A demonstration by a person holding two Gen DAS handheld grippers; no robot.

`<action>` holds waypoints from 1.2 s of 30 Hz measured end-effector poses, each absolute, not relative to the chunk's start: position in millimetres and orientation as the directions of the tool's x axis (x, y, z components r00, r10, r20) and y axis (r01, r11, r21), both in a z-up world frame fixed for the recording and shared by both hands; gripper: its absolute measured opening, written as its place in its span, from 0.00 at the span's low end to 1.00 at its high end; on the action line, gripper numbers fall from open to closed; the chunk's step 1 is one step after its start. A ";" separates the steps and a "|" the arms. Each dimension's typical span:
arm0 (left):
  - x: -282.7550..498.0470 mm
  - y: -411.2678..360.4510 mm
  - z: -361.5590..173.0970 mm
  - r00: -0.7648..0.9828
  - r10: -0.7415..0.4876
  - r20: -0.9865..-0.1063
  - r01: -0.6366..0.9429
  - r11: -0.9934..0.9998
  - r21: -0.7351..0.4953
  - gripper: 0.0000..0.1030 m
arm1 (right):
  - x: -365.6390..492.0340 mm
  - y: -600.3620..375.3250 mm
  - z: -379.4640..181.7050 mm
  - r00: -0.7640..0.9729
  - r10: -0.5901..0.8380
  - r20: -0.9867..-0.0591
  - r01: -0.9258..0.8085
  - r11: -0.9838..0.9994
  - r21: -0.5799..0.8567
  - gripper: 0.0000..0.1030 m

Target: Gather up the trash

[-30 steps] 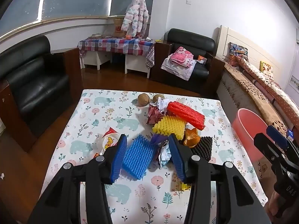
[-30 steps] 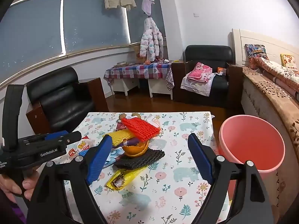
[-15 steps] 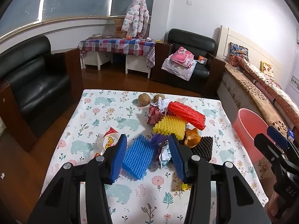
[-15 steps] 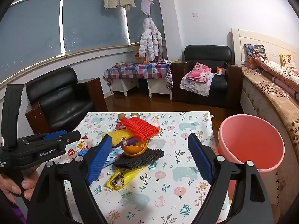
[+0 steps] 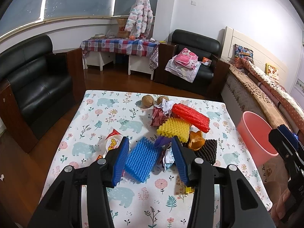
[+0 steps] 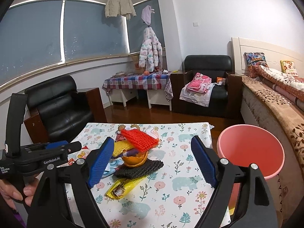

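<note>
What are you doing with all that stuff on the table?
A person holds a grabber in each hand to clear trash off the table. Both the left gripper and the right gripper are open and empty above the trash pile. The pink bin beside the table looks empty.

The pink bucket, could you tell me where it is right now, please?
The pink bucket stands off the table's right edge, beside the bed.

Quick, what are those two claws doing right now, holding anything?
Left claw: open, holding nothing, poised above the blue ribbed foam sleeve.
Right claw: open, empty.
</note>
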State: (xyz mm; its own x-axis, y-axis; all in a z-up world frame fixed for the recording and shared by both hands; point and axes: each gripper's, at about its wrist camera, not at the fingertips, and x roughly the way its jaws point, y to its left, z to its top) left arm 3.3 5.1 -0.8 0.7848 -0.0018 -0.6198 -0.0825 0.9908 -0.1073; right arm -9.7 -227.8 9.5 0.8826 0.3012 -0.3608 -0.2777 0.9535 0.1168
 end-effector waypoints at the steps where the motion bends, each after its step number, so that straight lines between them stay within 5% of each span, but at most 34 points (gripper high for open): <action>1: 3.0 5.0 -0.8 0.785 -0.002 -0.619 -0.083 0.991 -0.108 0.45 | -9.4 -228.2 9.4 0.882 0.301 -0.362 -0.277 0.954 0.119 0.81; 36: 3.3 16.5 -14.4 0.773 0.005 -0.634 -0.106 0.987 -0.121 0.45 | -0.5 -225.2 -5.0 0.865 0.299 -0.404 -0.271 0.954 0.127 0.81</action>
